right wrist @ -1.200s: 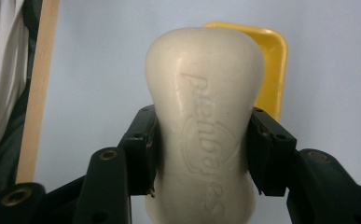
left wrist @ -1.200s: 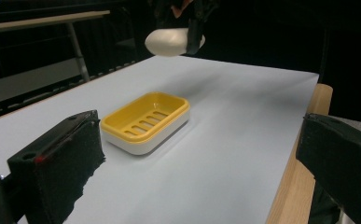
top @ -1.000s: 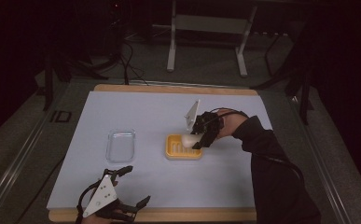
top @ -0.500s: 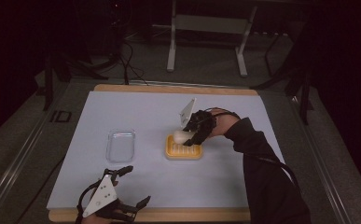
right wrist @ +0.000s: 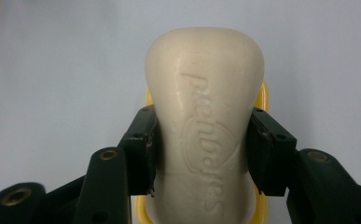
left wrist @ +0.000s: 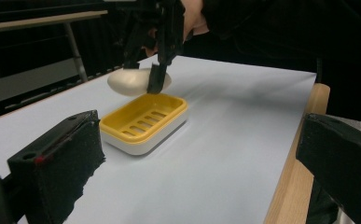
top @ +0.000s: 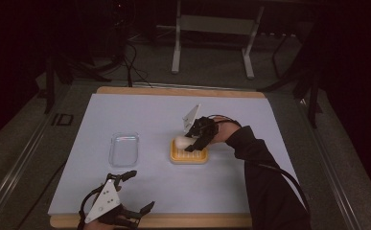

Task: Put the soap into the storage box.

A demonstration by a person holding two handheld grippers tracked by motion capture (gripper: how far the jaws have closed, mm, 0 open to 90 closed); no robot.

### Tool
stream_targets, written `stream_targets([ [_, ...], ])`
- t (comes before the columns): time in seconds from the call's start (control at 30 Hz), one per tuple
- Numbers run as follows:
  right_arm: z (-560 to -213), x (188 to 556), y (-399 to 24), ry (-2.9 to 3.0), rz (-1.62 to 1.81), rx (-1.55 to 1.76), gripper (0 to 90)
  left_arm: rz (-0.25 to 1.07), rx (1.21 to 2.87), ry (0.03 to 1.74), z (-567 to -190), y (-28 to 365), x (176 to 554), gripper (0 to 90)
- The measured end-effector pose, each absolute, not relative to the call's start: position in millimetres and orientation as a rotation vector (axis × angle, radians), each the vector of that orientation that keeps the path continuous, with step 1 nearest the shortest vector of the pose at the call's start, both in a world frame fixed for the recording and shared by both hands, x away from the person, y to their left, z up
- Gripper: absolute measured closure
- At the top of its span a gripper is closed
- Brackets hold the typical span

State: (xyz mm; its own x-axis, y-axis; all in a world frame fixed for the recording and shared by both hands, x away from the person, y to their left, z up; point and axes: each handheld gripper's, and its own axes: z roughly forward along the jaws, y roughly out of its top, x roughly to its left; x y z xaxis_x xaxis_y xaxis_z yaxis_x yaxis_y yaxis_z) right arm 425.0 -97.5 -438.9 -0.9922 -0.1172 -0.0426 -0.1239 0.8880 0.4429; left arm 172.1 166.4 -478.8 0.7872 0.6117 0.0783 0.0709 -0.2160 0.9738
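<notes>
left gripper (top: 136,191): fingers apart, near table edge | right gripper (top: 187,142): fingers clamped, arm outstretched, tilted down

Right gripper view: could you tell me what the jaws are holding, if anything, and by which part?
The right gripper holds a cream bar of soap, clamped across its long sides at the waist, above the yellow soap dish.

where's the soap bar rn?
The soap bar is clamped in the right gripper, held just above the yellow soap dish right of table centre in the high view; the clear lid lies to the dish's left.
</notes>
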Motion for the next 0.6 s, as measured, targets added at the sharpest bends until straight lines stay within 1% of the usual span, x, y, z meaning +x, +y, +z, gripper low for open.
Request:
stream_targets([
  [0.4,-470.1,427.8,-99.8,3.083,0.618,-0.182,49.7,0.540,1.743,0.534,-479.2,165.7,172.6,0.7],
  [0.6,-478.7,430.9,-98.7,3.094,0.566,-0.138,49.6,0.534,1.744,0.536,-479.7,165.7,173.1,0.8],
])
